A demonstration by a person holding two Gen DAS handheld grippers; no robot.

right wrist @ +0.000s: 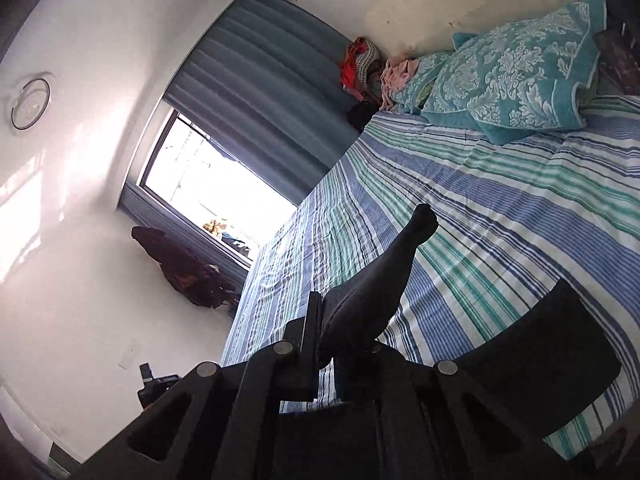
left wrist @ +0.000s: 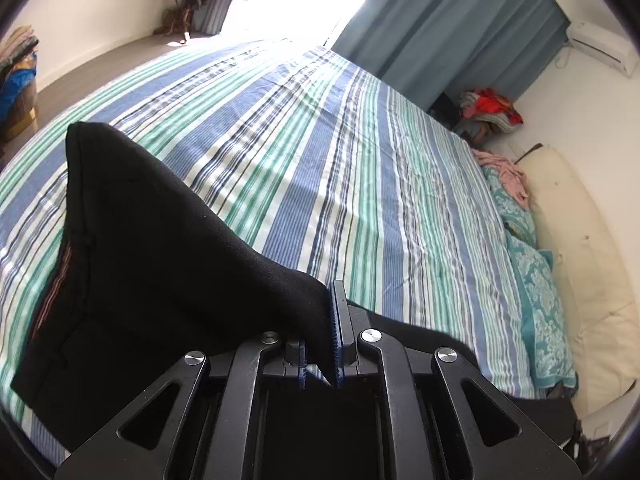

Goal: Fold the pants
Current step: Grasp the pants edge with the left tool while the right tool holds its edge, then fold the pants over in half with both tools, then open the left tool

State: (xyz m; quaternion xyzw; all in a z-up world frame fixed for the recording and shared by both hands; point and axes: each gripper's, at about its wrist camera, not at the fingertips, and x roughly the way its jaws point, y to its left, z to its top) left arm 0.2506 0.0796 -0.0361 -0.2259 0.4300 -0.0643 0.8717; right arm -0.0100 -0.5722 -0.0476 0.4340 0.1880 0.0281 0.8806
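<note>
Nearest the lens in the left wrist view, black pants [left wrist: 152,264] are seen filling the 8 o'clock part of the frame, one edge pinched between the blue pads of the left gripper [left wrist: 320,344] at 6 o'clock, whose jaws are drawn narrow on the cloth. From that pinch the fabric is spread upward to a raised corner near 10 o'clock and is hung down toward 7 o'clock, lifted off the bed [left wrist: 360,168].

That bed, the largest thing shown, is covered by a sheet striped in blue, green and white, and most of both views is taken up by it. A blue curtain [left wrist: 452,28] is hung at 1 o'clock beside a bright window [right wrist: 216,196].

In the right wrist view, teal patterned pillows [right wrist: 516,76] are laid at 2 o'clock at the head of the bed. Another part of the pants is gripped by the right gripper [right wrist: 326,332] at 6 o'clock, jaws pressed close on it, with a bunched fold of cloth stuck out toward the frame's centre. A further dark panel of the pants is seen at 4 o'clock over the striped sheet.

A red and grey clothes heap [right wrist: 360,64] is piled at 12 o'clock.
</note>
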